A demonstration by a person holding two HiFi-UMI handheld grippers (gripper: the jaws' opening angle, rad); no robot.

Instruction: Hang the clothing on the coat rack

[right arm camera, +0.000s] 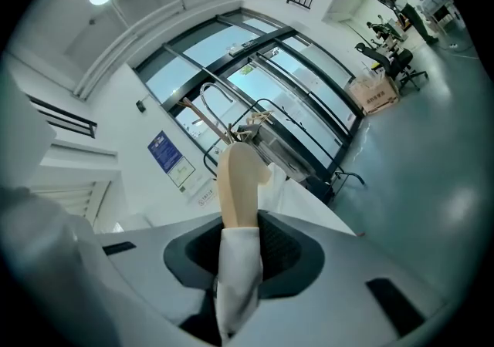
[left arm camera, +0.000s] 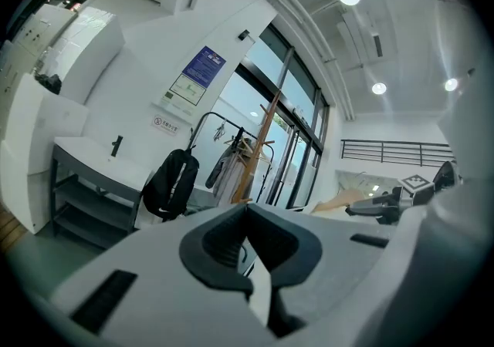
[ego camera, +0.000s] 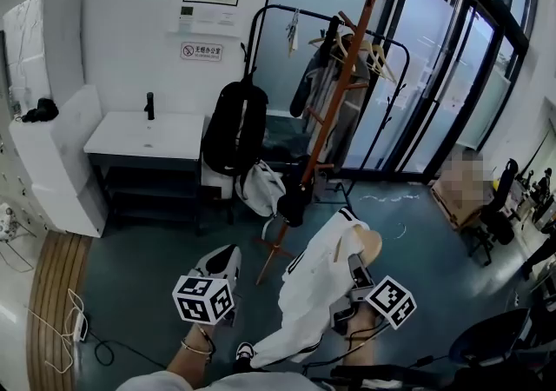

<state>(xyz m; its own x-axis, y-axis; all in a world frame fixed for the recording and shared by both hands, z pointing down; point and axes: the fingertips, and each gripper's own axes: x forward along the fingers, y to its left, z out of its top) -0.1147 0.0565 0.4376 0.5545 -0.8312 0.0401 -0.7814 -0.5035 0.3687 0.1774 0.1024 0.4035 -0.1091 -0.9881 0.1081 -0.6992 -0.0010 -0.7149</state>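
the right gripper (right arm camera: 239,244) is clamped on one shoulder end of a pale wooden hanger (right arm camera: 236,180), with a fold of the white garment with dark trim (ego camera: 314,294) pinched between the pads and the wood. the jaws stand narrow, pressed on both sides of that cloth-covered arm. the bare rounded tip of the hanger sticks out past the jaws, and the cloth trails back under them. in the head view the garment drapes off the hanger to the left of and below this gripper, hanging free above the grey-green floor (ego camera: 156,285).

the left gripper (left arm camera: 247,222) has its jaws together with nothing between them. it is held beside the garment's left edge, apart from it.

the tall reddish-brown wooden coat rack (ego camera: 334,111) stands beyond the garment, well apart from both grippers, leaning across a black metal clothes rail (ego camera: 261,20). a black backpack (ego camera: 234,124) hangs at that rail's left end.
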